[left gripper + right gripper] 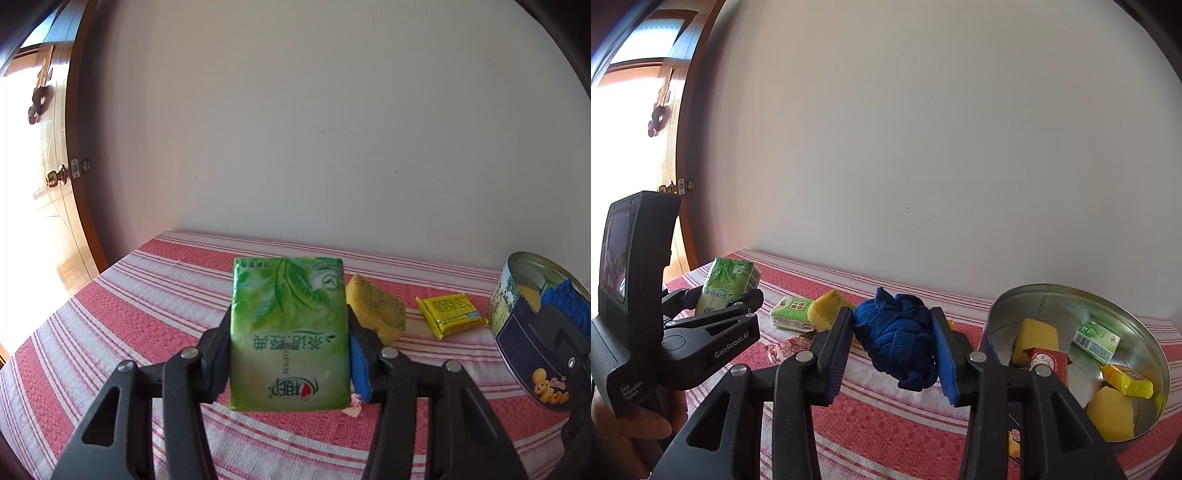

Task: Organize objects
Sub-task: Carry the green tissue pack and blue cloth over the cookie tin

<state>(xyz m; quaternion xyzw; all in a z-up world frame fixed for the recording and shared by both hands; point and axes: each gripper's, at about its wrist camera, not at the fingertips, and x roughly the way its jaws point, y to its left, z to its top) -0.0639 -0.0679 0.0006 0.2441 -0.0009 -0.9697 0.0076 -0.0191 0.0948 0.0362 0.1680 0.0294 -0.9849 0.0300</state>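
My left gripper (290,354) is shut on a green tissue pack (289,332) and holds it above the striped tablecloth (147,295); the pack also shows in the right wrist view (724,284). My right gripper (894,349) is shut on a bundled blue cloth (897,339), held above the table just left of the round metal tin (1034,295). The tin (517,332) holds yellow sponges (1036,338), a small green tissue pack (1095,339), a red packet (1049,363) and a yellow packet (1126,380).
On the cloth lie a yellow sponge (376,310), a yellow snack packet (448,314), another green tissue pack (792,314) and a pink wrapped item (785,349). A white wall stands behind the table. A wooden door (55,177) is at the left.
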